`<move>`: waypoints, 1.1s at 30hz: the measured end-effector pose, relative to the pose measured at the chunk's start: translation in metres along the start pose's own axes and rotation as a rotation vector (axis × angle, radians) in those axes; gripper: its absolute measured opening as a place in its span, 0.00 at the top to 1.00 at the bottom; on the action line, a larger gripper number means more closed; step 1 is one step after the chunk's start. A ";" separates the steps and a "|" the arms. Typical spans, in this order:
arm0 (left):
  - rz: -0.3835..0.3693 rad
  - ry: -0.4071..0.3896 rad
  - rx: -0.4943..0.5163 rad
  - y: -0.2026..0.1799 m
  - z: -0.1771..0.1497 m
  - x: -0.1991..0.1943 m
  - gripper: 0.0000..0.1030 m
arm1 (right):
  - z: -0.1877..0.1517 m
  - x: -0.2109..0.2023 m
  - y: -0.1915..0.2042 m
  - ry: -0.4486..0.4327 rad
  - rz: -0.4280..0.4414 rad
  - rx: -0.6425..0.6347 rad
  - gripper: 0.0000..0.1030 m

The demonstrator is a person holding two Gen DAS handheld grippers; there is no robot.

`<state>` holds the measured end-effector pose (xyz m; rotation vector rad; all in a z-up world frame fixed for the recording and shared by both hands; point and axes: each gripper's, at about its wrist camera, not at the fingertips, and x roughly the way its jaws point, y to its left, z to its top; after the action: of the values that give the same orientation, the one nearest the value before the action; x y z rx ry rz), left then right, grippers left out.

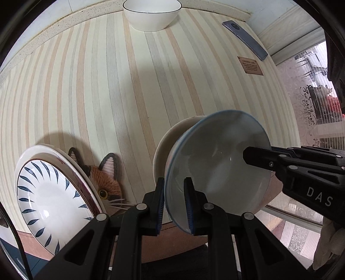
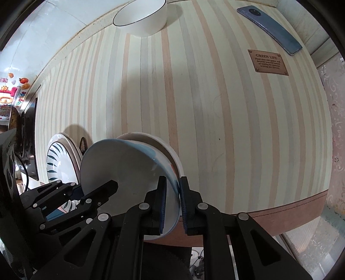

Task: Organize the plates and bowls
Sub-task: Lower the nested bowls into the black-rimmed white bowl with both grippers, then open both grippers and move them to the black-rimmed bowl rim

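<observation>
A pale bowl with a blue rim (image 1: 217, 163) (image 2: 120, 163) is tilted just over a cream bowl (image 1: 172, 137) (image 2: 163, 144) on the striped table. My left gripper (image 1: 175, 204) is shut on its near rim, one finger inside and one outside. My right gripper (image 2: 173, 204) is shut on the opposite rim in the same way. Each gripper shows in the other's view: the right gripper (image 1: 258, 158) at the bowl's right edge, the left gripper (image 2: 99, 191) at its left edge. A white bowl with a thin black rim (image 1: 152, 15) (image 2: 140, 18) stands at the far edge.
A stack of plates, the top one with blue leaf marks (image 1: 49, 193) (image 2: 58, 159), lies to the left on a knitted cat mat (image 1: 105, 181). A phone (image 1: 245, 39) (image 2: 269, 27) and a brown label (image 1: 250, 65) (image 2: 268, 62) are at the far right. The table edge (image 2: 280, 206) runs close below.
</observation>
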<state>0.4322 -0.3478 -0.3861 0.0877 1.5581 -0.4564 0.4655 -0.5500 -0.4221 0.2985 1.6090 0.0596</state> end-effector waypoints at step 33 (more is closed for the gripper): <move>0.031 -0.269 -0.201 0.087 0.159 -0.086 0.79 | 0.152 -0.075 -0.036 -0.217 0.325 0.112 0.49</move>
<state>0.6154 -0.3022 -0.3185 -0.1010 1.3274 -0.2730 0.6119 -0.6237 -0.3674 0.6306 1.3392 0.1800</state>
